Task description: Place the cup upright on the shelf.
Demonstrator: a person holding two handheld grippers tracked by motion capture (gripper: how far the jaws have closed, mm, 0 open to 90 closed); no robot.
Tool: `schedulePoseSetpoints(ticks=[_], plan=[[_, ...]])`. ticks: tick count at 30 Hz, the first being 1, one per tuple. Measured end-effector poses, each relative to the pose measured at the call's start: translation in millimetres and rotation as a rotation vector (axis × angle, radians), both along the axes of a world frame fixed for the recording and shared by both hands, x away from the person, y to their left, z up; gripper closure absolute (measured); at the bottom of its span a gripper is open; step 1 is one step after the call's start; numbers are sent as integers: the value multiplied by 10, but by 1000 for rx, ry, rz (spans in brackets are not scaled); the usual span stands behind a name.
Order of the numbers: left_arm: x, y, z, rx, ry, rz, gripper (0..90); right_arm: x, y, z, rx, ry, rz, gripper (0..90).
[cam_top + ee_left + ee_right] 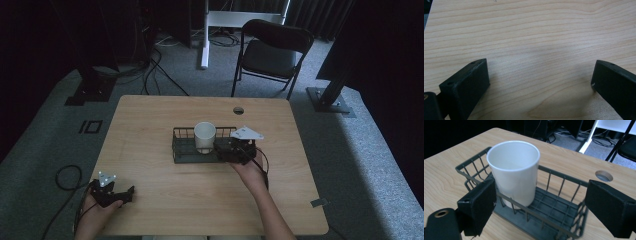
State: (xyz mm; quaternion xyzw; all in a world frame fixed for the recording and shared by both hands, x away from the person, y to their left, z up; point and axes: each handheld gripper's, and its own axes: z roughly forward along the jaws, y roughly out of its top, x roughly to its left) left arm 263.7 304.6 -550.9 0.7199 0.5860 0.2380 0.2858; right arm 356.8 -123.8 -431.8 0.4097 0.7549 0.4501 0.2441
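- The cup (513,172) stood upright in the basket (564,230), near its middle, mouth up, its long axis vertical
- The right gripper (540,205) sat at the basket's right end, jaws spread wide and holding nothing; in its own view the cup lay ahead and toward the left jaw, with the basket's near rim crossing between them
- The right hand (250,172) reached in from the near side, forearm angled toward the basket, so this was by far the nearer hand
- The left gripper (112,192) rested low over the table (150,120) at the near left corner, well apart from the basket, jaws also spread and empty
- Judged: a grip on the cup would need the right gripper to shift toward its left
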Motion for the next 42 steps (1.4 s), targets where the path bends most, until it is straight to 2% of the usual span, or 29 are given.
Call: schedulePoseSetpoints(ticks=[16,23,29,35,42], plan=[[0,-2,-1,-3,-1,2,19,-158,-401,-59,0,-20,-15,103],[0,-1,0,-2,0,1,19,-207,-529,-134,-2,-16,-29,103],[0,-1,0,-2,0,1,19,-258,-696,-221,-7,-20,-67,103],[0,-1,0,-2,0,1,19,-287,-847,-305,0,-5,-87,103],[0,-1,-1,-2,-1,1,19,-323,-961,-436,-13,11,-98,102]])
